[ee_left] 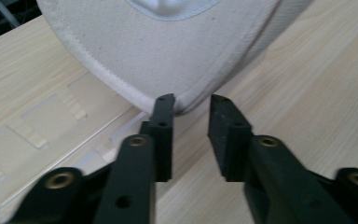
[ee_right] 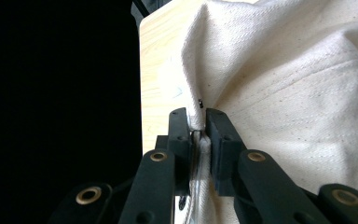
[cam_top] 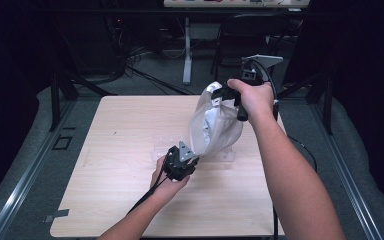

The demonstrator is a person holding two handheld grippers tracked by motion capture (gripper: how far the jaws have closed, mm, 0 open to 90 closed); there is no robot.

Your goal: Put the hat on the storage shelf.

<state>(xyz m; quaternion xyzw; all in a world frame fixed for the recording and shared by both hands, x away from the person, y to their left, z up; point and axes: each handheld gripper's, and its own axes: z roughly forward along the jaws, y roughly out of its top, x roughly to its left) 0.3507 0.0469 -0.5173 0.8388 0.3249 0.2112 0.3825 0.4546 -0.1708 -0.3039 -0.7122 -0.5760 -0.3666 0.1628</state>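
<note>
Hung at frame centre: cream canvas bag (cam_top: 215,125), top edge clamped in right tool (ee_right: 198,122); bottom corner just beyond parted left tool (ee_left: 191,105), above wooden tabletop (cam_top: 120,145).

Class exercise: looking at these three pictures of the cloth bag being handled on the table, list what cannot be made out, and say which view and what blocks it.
- Bag's contents: hidden by the cloth bag itself, in every view.
- Right hand-held gripper jaws, high view: covered by the hand and bag top.
- Clear plastic sheet under the bag: mostly hidden, high view.
- Left hand-held gripper: whether the left pad touches the bag's corner is unclear.
</note>
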